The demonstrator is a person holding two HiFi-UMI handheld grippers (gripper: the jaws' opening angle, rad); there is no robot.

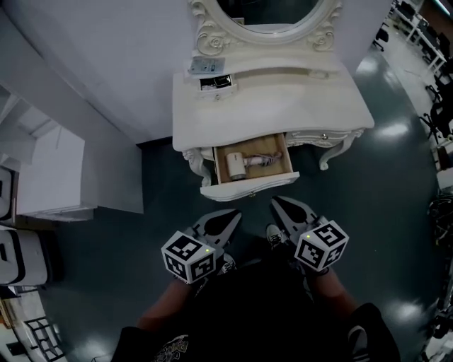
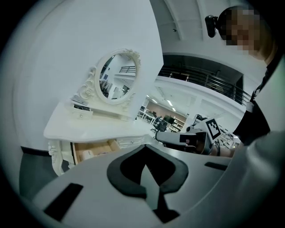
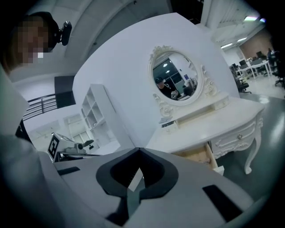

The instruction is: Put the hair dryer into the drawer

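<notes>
The white hair dryer [image 1: 241, 164] lies inside the open wooden drawer [image 1: 249, 186] of the white dressing table [image 1: 283, 106]. Both grippers hang in front of the drawer, clear of it, tips pointing toward the table. My left gripper [image 1: 235, 214] is shut with nothing between its jaws. My right gripper [image 1: 276, 201] is likewise shut and empty. In the left gripper view the closed jaws [image 2: 144, 148] face the table, with the drawer [image 2: 91, 150] at lower left. In the right gripper view the closed jaws [image 3: 139, 150] point at the table, with the drawer [image 3: 196, 156] at the right.
An oval mirror [image 1: 265, 14] stands at the back of the table. A flat card [image 1: 207, 67] and a small dark box [image 1: 216, 83] lie on the tabletop's left. A white shelf unit [image 1: 42, 170] stands at the left. Dark floor [image 1: 382, 177] surrounds the table.
</notes>
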